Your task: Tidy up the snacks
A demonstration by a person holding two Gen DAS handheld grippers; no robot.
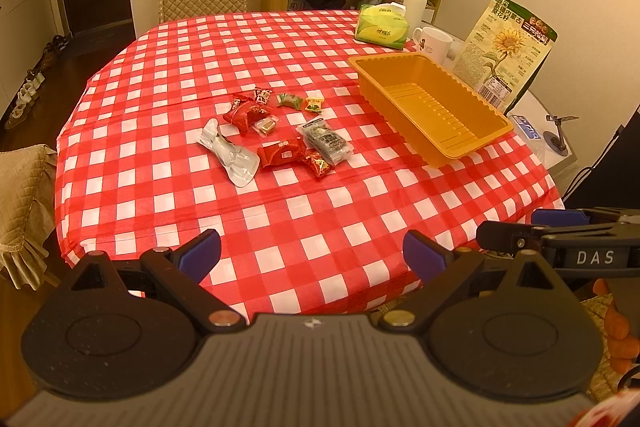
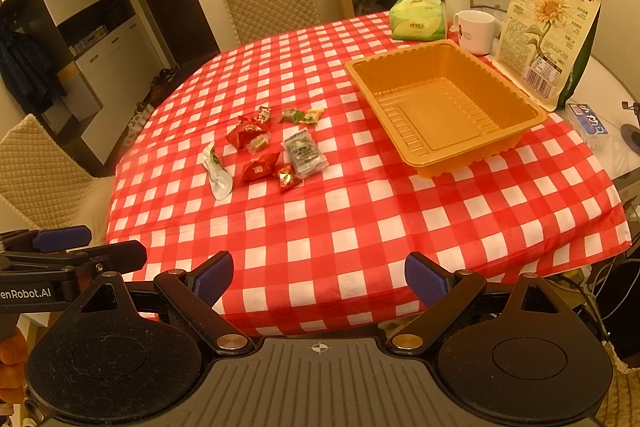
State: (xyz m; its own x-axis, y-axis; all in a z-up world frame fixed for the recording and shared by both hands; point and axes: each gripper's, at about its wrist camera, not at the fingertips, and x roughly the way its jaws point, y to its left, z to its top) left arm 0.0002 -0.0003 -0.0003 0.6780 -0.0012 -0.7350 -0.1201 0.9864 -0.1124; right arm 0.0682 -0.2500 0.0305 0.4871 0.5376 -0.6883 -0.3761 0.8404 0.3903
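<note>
At the far left of the right wrist view, part of the left gripper (image 1: 312, 253) shows side-on, cut off by the frame edge; in its own view its blue-padded fingers (image 1: 200, 251) stand wide apart above the near edge of the checked tablecloth (image 1: 320, 211), holding nothing. The snacks lie in a loose cluster left of centre on the cloth: a silver-white pouch (image 1: 230, 157) at the left edge of the group; a red packet (image 1: 246, 113) behind it, with a small clear-wrapped sweet (image 1: 266, 125) touching it; another red packet (image 1: 280, 155) nearer the camera; a small red sweet (image 1: 320, 164) just beside that; a grey-black sachet (image 1: 326, 139) to their right; a green sweet (image 1: 290, 101) and a yellow one (image 1: 315, 104) at the back; the print on all of them is too small to read. Right of the cluster, apart from it, sits the orange tray (image 2: 472, 65), with no snack inside; behind it stand a tissue pack (image 2: 418, 19), a white mug (image 2: 474, 31) and a sunflower-seed bag (image 2: 550, 27), whose base the tray's rim hides. The right gripper (image 2: 319, 281) hangs over the near table edge, its jaws spread and holding nothing.
</note>
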